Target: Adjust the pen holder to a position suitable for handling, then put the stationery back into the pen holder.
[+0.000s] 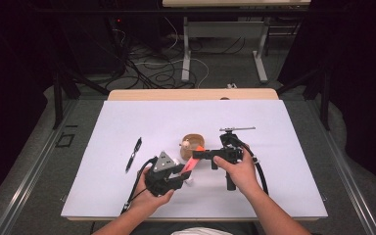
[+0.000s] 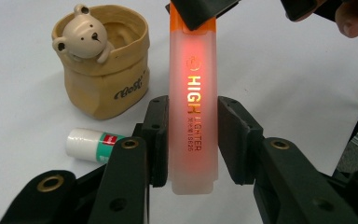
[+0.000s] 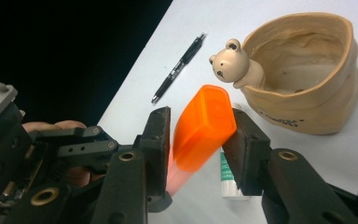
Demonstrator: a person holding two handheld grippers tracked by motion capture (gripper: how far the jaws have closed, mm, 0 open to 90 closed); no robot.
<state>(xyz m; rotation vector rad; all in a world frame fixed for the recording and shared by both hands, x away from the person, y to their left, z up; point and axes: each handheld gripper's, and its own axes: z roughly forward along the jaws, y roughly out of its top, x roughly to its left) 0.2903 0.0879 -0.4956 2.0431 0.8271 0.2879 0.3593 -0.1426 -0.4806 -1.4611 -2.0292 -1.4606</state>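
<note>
While the left gripper pinches the body of the highlighter near the tabletop's front edge, the right gripper is clamped on its orange cap. A glue stick lies right under them. Just past that sits a tan bear pot, with a black pen off toward the left edge.

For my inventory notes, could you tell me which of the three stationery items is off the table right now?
The orange highlighter, gripped by both hand-held grippers; the black pen and the glue stick lie on the table.
</note>
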